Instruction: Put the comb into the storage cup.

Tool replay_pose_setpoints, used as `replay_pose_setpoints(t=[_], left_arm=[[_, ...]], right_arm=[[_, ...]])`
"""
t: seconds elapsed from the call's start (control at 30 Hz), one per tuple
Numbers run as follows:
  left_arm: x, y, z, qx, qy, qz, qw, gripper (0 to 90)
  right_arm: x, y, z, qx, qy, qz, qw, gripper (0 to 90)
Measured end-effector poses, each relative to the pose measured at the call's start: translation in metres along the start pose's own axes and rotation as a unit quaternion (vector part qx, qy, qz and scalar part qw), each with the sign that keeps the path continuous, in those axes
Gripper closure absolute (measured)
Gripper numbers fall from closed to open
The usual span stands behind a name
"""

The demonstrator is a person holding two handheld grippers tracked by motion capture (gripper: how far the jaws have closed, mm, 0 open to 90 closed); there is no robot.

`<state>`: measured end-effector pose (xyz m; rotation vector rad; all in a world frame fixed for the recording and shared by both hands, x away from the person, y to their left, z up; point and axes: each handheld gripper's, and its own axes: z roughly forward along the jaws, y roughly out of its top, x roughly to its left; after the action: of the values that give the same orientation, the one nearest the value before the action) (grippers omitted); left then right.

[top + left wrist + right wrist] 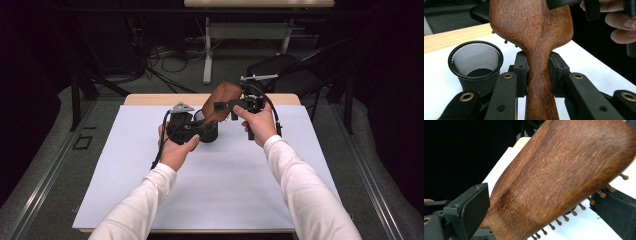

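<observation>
Left tool (537,75) clamps wooden hairbrush (534,32) handle; right tool (544,202) stands wide around its head

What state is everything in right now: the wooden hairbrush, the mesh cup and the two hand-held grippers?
Hairbrush: lifted off the table, handle clamped.
Mesh cup: upright on the table.
Left hand-held gripper: shut on the hairbrush handle.
Right hand-held gripper: open around the brush head, pads apart from it.

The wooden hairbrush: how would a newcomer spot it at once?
Start at the white table mat; above its far middle, the left gripper clamps a brown wooden paddle hairbrush by the handle. Unlike the black mesh cup beside it, it is solid reddish wood with ball-tipped pins.
</observation>
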<state>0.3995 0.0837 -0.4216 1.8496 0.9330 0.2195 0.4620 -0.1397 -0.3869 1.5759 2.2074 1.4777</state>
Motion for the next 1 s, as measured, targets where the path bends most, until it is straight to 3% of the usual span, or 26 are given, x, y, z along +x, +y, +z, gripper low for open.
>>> replay_pose_setpoints(t=[1.0], left_arm=[[-0.011,0.000,0.004,0.003,-0.011,0.010,0.9999,71.5]], right_arm=[[-0.006,-0.004,0.011,0.008,0.023,0.019,0.9995,3.0]])
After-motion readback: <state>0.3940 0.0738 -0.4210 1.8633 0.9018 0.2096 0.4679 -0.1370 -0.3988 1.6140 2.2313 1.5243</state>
